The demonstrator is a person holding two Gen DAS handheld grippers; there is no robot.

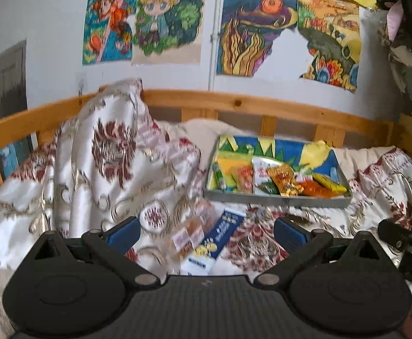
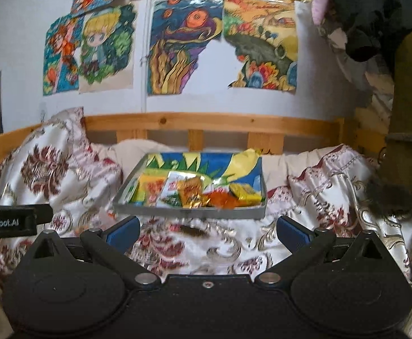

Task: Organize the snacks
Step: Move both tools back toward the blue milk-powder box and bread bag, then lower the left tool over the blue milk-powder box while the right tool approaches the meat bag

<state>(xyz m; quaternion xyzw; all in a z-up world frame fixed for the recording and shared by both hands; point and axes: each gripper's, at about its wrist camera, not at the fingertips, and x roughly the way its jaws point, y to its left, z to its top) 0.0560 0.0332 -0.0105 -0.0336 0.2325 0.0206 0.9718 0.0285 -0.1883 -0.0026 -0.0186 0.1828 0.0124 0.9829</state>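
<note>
Your left gripper point(image 1: 207, 233) was spread wide with nothing between its blue pads point(image 1: 124, 233), hovering over the patterned bedspread point(image 1: 107, 155). Directly between those pads on the cover lay two loose snacks: a clear packet of small pastries point(image 1: 190, 233) and, touching its right side, a blue snack packet point(image 1: 215, 240) with yellow and white print. Neither pad touched either packet.

Your right gripper point(image 2: 207, 231) was likewise fully apart and empty, its fingers point(image 2: 292, 231) above bare bedspread, with a small dark brown item point(image 2: 196, 231) lying on the cloth between them; the blur made it impossible to identify.

Beyond both grippers sat the grey tray point(image 2: 189, 212), lined with a bright blue and yellow drawing and resting on the bedspread in front of the wooden bed rail point(image 2: 206, 121). Inside it, snack packets were heaped along the near wall: a white pouch point(image 1: 262, 173), a gold and orange pouch point(image 1: 283, 179), an orange packet point(image 1: 316, 189) and a yellow packet point(image 1: 328, 183) at the right end. Children's drawings point(image 1: 163, 19) covered the wall above.
</note>
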